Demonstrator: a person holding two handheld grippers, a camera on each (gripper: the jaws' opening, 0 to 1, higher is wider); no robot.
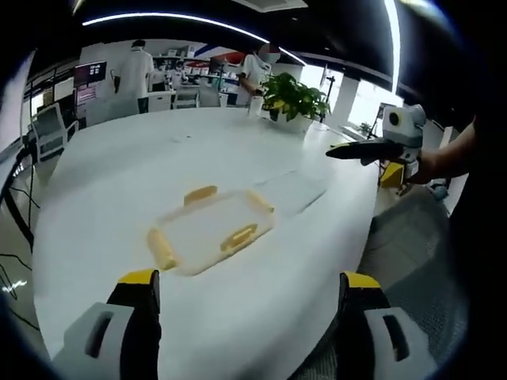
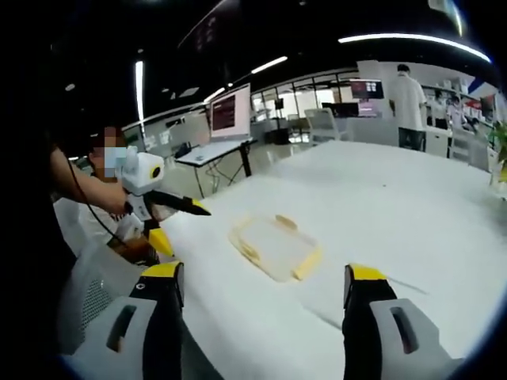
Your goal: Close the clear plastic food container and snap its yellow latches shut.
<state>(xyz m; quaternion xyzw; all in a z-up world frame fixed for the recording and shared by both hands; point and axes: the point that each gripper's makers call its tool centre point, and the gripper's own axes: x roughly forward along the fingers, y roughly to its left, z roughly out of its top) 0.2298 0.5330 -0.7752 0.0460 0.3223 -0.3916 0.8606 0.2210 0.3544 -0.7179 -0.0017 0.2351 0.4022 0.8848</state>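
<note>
Risks first. The container (image 1: 210, 231) was light and sat loose on the smooth white table (image 1: 119, 174); a one-sided press on a latch would likely skid it or tip it rather than snap it. Clear walls against white also made its edges hard to judge, so a jaw could land off the latch.

Left gripper (image 1: 248, 289): jaws wide apart, holding nothing, container at 12 o'clock ahead of them, apart from both tips. Lid appeared to rest on the body; whether seated could not be told. Yellow latches (image 1: 238, 237) showed on four sides, seemingly not yet snapped. A potted plant (image 1: 295, 98) stood at the far edge.

Right gripper (image 2: 262, 285): jaws also wide apart and empty, container (image 2: 275, 245) at 12 o'clock, well clear.
</note>
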